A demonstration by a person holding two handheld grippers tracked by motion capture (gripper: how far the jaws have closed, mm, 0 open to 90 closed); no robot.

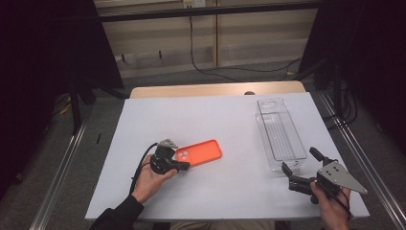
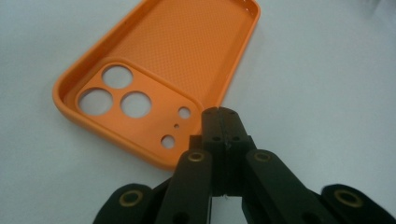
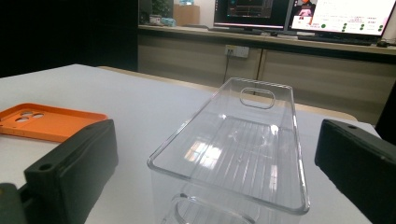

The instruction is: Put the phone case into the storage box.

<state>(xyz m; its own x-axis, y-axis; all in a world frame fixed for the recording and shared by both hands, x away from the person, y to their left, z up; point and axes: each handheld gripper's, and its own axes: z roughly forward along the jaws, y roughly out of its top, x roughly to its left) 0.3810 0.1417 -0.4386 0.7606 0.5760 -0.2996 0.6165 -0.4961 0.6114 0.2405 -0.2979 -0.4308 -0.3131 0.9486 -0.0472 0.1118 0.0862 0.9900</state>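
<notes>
I see the orange phone case (image 2: 159,79) with its far end cut by top edge | left gripper (image 2: 223,122) covers its near corner | clear bin (image 3: 233,154) near end cut by bottom edge

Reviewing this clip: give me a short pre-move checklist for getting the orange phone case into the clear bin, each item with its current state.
1. Left gripper jaws shut, at the camera-hole corner of the orange phone case: ok.
2. Case edge actually pinched between the jaws: cannot tell.
3. Case lies flat on the white table, inside facing up: ok.
4. Clear bin upright with nothing inside: ok.
5. Right gripper jaws open at the bin's near end, not gripping it: ok.
6. Table between case and bin free of other things: ok.
</notes>
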